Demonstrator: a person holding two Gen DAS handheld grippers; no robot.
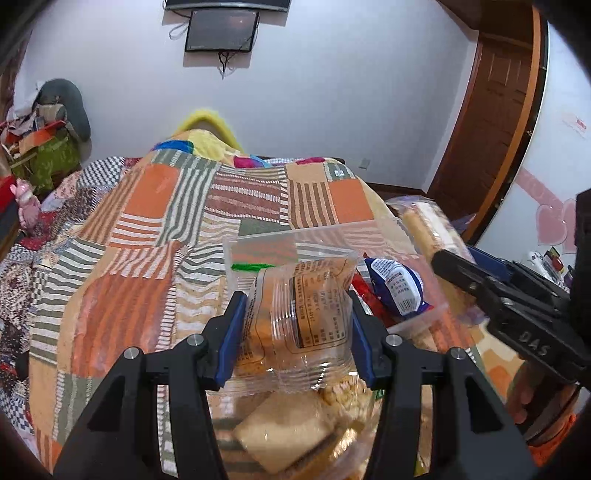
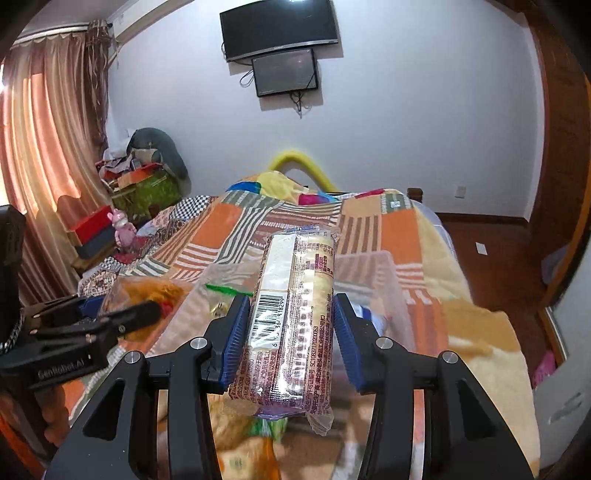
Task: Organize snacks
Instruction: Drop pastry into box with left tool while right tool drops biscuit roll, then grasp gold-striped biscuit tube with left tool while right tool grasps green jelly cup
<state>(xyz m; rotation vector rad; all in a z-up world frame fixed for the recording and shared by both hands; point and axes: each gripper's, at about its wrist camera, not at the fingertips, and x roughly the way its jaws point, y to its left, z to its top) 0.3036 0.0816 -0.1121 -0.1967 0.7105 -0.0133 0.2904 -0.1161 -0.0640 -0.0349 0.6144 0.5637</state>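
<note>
Sitting between the blue ribbed pads of the left gripper point(image 1: 295, 338), at the lower centre of the left wrist view, is a clear crinkly snack packet point(image 1: 295, 314) with an orange-brown cake inside and dark print on its film; the pads press its two sides, so it is gripped. Just below it, at the bottom centre, lie more wrapped pale square snacks point(image 1: 284, 432), blurred. Behind the packet stands a clear plastic box point(image 1: 258, 245) with thin straight walls, and a blue-and-white pouch point(image 1: 397, 286) lies in it at centre right.

In the right wrist view, the right gripper point(image 2: 291, 341) is clamped on a long cylindrical biscuit roll point(image 2: 291, 314) in glossy transparent wrap, with a barcode at its lower left and reddish print along its length; it stands lengthwise up the middle of the frame. The same roll shows at the right of the left view, held above the box.

Under everything spreads a soft patchwork blanket point(image 1: 147, 229) of orange, striped and checked squares. A dark flat screen point(image 2: 279, 27) hangs on the pale wall at the top, and pinkish pleated curtains point(image 2: 44, 147) fall at the upper left.
</note>
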